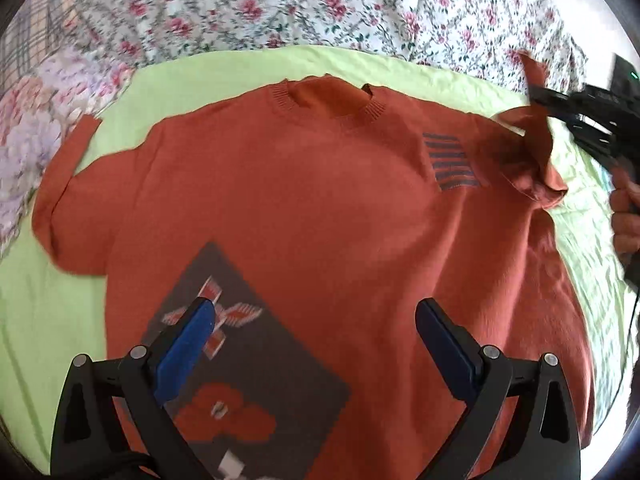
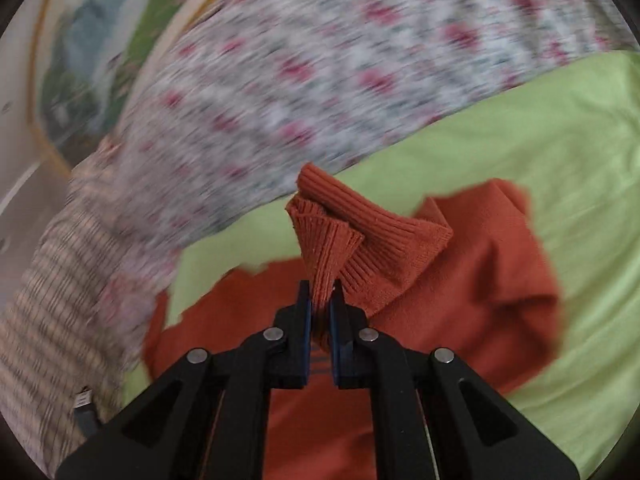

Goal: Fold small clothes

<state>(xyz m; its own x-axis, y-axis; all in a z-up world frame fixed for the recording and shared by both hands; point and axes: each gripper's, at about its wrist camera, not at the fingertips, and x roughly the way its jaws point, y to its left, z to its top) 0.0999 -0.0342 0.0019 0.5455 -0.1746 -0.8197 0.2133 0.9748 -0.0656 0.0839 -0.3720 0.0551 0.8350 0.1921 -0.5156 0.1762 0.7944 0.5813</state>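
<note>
- Far left in the left wrist view: pale flowery bedding (image 1: 24,128), bunched up, borders the green sheet (image 1: 48,320).
- The sweater's sleeve (image 1: 60,184) lies flat on the sheet, its cuff just short of that bedding.
- Rust-orange sweater (image 1: 300,208) lies spread front-up on the green sheet, collar toward the far side, grey patterned panel near the hem.
- Left gripper (image 1: 316,320) hovers over the lower front, jaws wide apart, nothing between them; blue pads (image 1: 188,340) clear of any pinch.
- Rose-print quilt (image 1: 320,4) runs along the far edge of the sheet, behind the collar.
- A strip of bare green sheet separates collar and quilt.
- Right side: the other sleeve is lifted and folded in toward the chest stripes; right gripper (image 1: 560,108) has it.
- Right wrist view: right gripper (image 2: 320,296) jaws closed tight on the ribbed cuff (image 2: 332,236), fabric bunched above the fingertips.
- Person's hand (image 1: 624,212) at the far right edge on the handle.
- Open green sheet (image 2: 540,140) to the right of the sweater; quilt (image 2: 300,80) blurred behind.
</note>
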